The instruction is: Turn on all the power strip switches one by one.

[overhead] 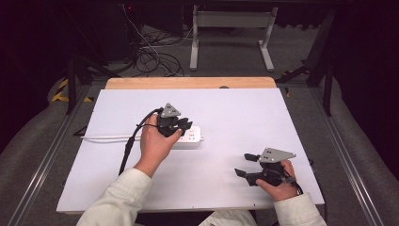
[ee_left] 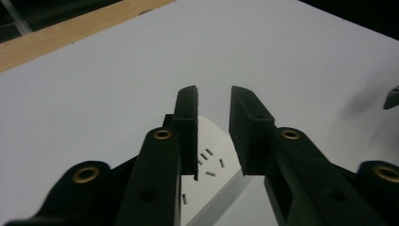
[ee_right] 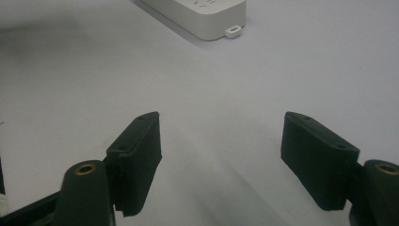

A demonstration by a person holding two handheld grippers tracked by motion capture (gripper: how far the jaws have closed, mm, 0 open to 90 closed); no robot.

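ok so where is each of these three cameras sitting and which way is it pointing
High view: fixed above the person's side, facing forward and down on the white table; shows both forearms, the left gripper over the power strip, and the right gripper.
Left gripper view: rides the left gripper, looking down past its slightly parted, empty jaws at the power strip.
Right gripper view: rides the right gripper, jaws wide, facing across the table.
Shared: all three show the power strip.

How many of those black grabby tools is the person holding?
2. The left tool hangs over the white power strip in the middle of the table, jaws slightly apart. The right tool sits near the table's front right edge, jaws wide open.
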